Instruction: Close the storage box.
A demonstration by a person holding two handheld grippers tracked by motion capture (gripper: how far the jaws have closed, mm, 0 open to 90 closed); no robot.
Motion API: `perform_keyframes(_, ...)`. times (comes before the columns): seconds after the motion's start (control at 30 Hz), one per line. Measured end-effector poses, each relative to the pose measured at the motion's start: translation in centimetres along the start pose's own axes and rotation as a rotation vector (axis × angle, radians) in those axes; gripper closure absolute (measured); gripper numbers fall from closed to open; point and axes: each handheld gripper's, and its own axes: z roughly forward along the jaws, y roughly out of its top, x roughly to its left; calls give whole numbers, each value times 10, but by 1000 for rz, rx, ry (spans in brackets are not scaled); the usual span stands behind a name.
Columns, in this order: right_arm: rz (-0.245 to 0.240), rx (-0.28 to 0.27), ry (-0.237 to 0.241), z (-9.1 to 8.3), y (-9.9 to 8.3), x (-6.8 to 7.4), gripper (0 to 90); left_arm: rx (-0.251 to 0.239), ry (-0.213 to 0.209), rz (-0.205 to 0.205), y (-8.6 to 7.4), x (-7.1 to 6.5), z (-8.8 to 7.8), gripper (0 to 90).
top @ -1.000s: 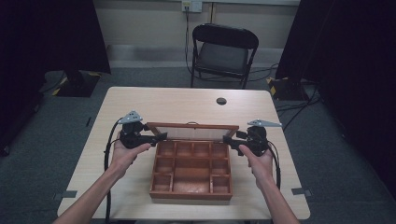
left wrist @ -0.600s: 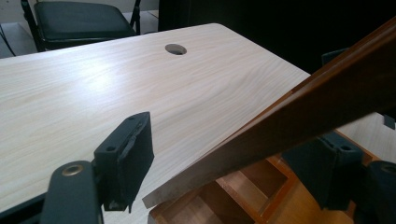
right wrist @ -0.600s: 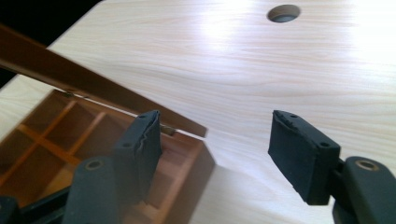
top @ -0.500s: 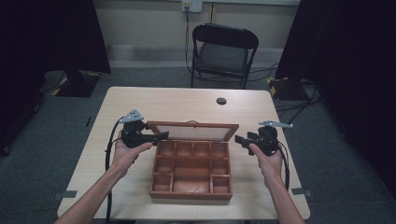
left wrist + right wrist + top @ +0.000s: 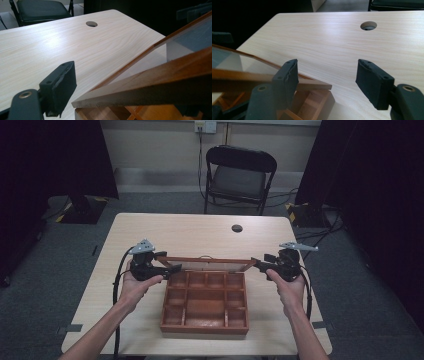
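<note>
While the lid point(image 5: 207, 262) stands raised, right gripper point(image 5: 263, 263) fingers point(image 5: 288, 75) flank its corner

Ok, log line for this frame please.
box: compartments bare | lid: raised | left gripper: at lid's corner | right gripper: open, beside lid's other corner

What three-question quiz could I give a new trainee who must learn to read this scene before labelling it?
1. True or false: the glass-paned lid of the brown wooden compartment box is raised.
2. Which gripper's fingers stand wide apart beside a lid corner: A) left gripper B) right gripper?
3. What stands beyond the pale wooden table?

Key: 1. True. 2. B; the right gripper view shows its fingers open. 3. A black folding chair.
</note>
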Motion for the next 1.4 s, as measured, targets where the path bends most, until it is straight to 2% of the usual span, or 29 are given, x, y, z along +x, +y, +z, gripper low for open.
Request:
perform_keyframes(0.07,-4,-10,14,-3,3,0,370,6,-1,1,0,-1,0,155)
perform_keyframes(0.13,-3,-30,30,-7,5,2,450,12,-2,11,-1,-1,1,155)
perform_keyframes(0.2,0,-37,63,-9,8,5,441,32,-5,21,-2,-3,3,156)
perform_keyframes(0.3,-14,-38,110,-10,13,12,442,34,6,31,-2,-6,3,157)
perform_keyframes(0.4,-33,-43,139,-12,20,20,468,20,-1,21,-3,-8,2,158)
perform_keyframes(0.43,-42,-47,150,-13,22,24,493,19,-6,37,-4,-8,2,159)
perform_keyframes(0.5,-52,-45,179,-15,29,30,498,21,-7,29,-5,-11,1,158)
perform_keyframes(0.6,-95,-58,217,-23,42,44,525,31,-3,47,-6,-16,-2,158)
perform_keyframes(0.67,-113,-71,269,-26,48,53,539,33,-8,58,-8,-18,-2,158)
perform_keyframes(0.73,-135,-55,298,-25,49,64,555,36,-14,50,-10,-20,-2,158)
perform_keyframes(0.83,-178,12,348,-16,46,80,587,30,-13,62,-13,-22,-3,163)
perform_keyframes(0.9,-192,45,379,-12,45,89,647,25,-16,50,-14,-23,-4,164)
perform_keyframes(0.93,-194,56,401,-10,45,92,651,23,-17,61,-14,-22,-4,164)
perform_keyframes(1.1,-205,97,502,-3,46,110,706,20,-16,62,-15,-23,-4,163)
perform_keyframes(1.2,-222,138,539,4,44,119,759,21,-11,71,-16,-22,-7,159)
perform_keyframes(1.4,-241,199,569,14,39,128,817,35,-10,76,-20,-23,-10,157)
